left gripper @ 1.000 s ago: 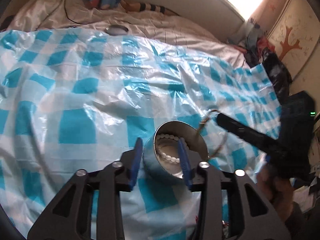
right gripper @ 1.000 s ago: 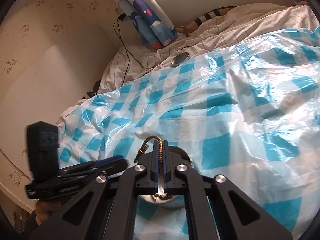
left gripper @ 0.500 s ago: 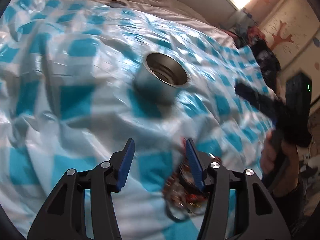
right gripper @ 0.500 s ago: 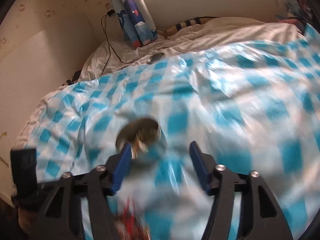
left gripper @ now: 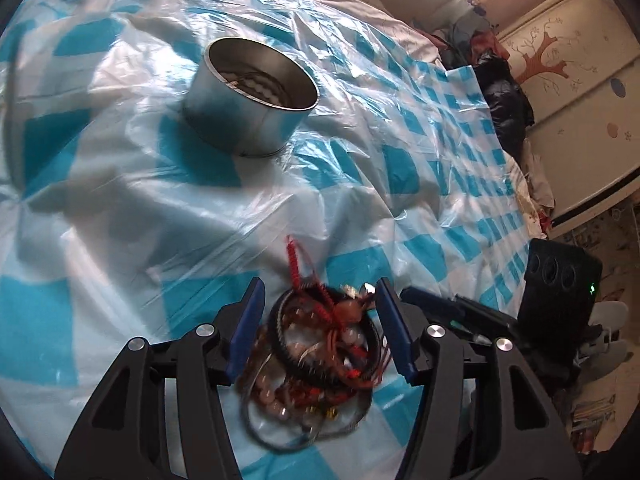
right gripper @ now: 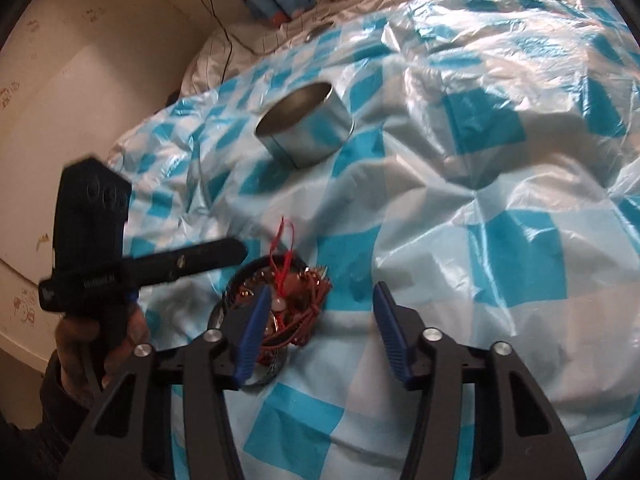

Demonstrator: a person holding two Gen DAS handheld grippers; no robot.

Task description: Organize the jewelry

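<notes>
Both grippers have pulled back from the tin [left gripper: 252, 96]. Left gripper [left gripper: 320, 328] now hovers with jaws spread around the jewelry pile [left gripper: 320, 356] on the bed's checkered sheet [left gripper: 120, 220]; right gripper [right gripper: 320, 332] is released, just right of the pile, tin farther off.

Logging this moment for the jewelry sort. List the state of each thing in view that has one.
left gripper: open, fingers either side of the jewelry pile, holding nothing.
right gripper: open, empty, beside the pile.
tin: upright, lid off, pale beads inside.
jewelry pile: tangled heap on the checked sheet, outside the tin.
</notes>
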